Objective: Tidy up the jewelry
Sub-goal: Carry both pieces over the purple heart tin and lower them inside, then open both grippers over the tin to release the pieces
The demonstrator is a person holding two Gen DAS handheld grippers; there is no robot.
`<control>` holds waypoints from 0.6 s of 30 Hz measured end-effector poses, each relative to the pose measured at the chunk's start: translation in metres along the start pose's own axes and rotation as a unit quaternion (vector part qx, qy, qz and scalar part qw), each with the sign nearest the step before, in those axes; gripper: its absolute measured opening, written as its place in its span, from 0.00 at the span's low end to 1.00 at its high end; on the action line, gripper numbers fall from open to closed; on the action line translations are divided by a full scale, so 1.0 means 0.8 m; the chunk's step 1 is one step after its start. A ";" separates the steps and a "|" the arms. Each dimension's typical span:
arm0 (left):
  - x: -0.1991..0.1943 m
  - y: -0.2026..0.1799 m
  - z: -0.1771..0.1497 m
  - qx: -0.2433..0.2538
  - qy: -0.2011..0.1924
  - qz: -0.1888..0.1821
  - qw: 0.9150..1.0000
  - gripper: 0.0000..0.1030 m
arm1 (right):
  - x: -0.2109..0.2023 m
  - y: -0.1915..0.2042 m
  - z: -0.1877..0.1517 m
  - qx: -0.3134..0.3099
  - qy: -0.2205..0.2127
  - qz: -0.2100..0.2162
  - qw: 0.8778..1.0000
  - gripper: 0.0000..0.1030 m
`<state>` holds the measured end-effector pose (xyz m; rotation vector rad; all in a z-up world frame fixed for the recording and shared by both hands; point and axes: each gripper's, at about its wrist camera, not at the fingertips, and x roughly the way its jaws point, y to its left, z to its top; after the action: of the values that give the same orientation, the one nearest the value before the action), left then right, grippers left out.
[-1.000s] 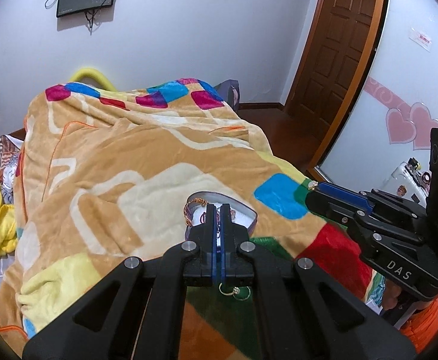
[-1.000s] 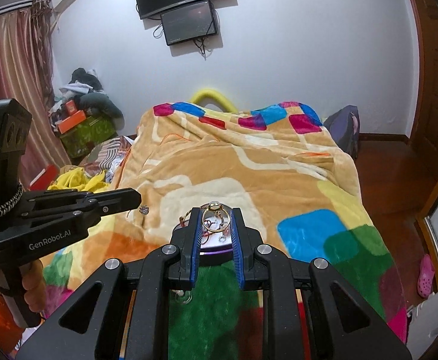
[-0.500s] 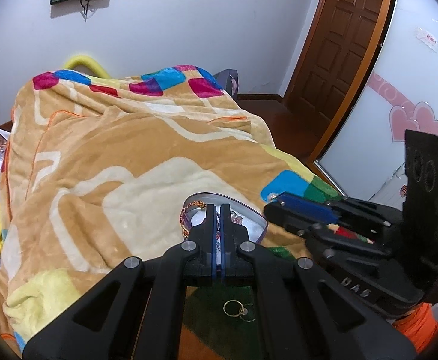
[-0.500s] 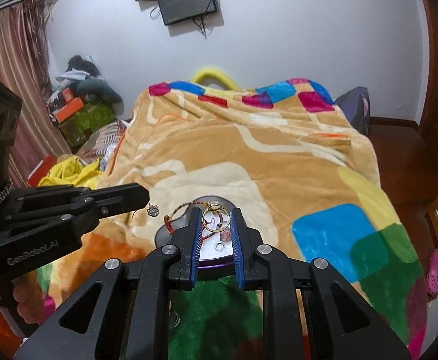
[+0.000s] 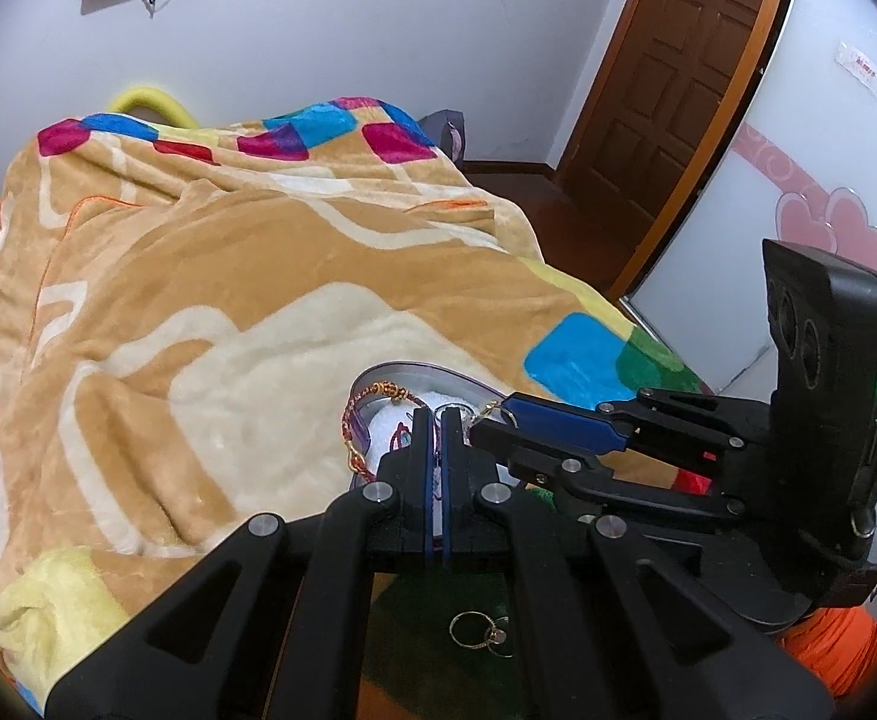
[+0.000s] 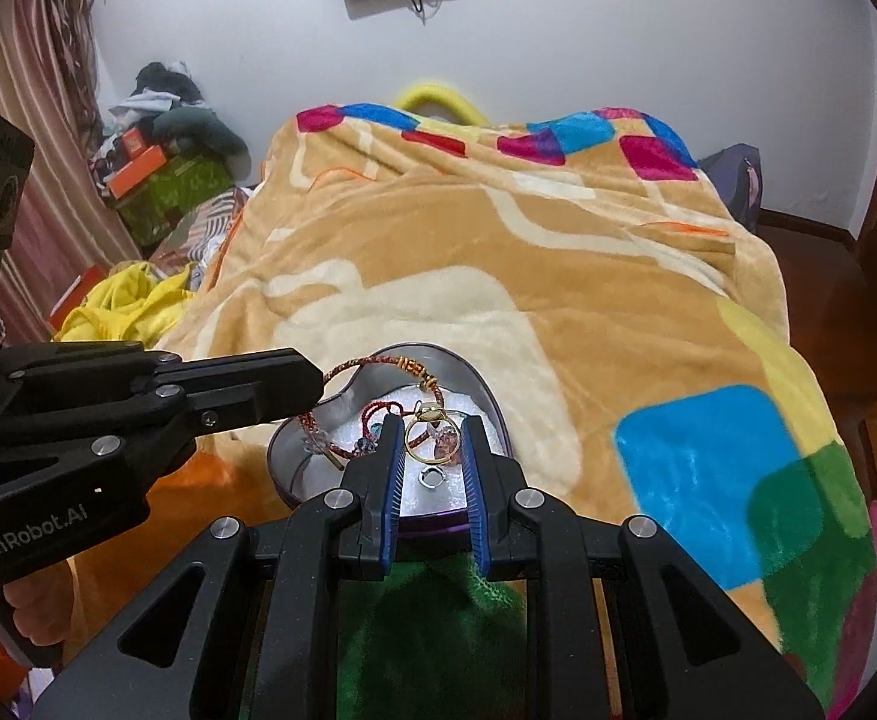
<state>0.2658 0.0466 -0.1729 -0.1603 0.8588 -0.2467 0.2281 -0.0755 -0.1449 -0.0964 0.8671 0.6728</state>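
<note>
A purple heart-shaped box (image 6: 468, 369) with white lining lies on the blanket; it also shows in the left wrist view (image 5: 438, 373). A red braided bracelet (image 6: 372, 365) hangs over its rim, and a silver ring (image 6: 430, 478) lies inside. My right gripper (image 6: 432, 441) is shut on a gold ring (image 6: 430, 439) and holds it over the box. My left gripper (image 5: 437, 420) is shut, its tips at the box's near edge, with red-purple thread showing in the thin gap. Two gold rings (image 5: 479, 639) lie on the blanket below the left gripper.
The patterned orange blanket (image 6: 498, 252) covers the bed. Yellow clothes (image 6: 126, 306) and boxes (image 6: 156, 180) lie at the left of the bed. A brown door (image 5: 678, 90) and a wardrobe with pink hearts (image 5: 828, 234) stand on the right.
The right gripper has moved forward with the gold ring, from near the box's front edge to over its inside. The left gripper has drawn closer to the box, staying shut.
</note>
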 end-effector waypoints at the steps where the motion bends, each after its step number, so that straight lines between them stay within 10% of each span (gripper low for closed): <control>1: 0.001 0.001 -0.001 0.000 0.003 -0.003 1.000 0.00 | 0.002 0.000 0.000 -0.001 0.003 0.001 1.000 0.16; 18: -0.004 0.011 -0.007 -0.014 0.012 0.006 1.000 0.08 | 0.009 0.007 -0.001 -0.013 0.019 -0.018 1.000 0.17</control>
<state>0.2604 0.0561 -0.1763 -0.1782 0.8871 -0.2259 0.2271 -0.0676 -0.1496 -0.1474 0.8914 0.6502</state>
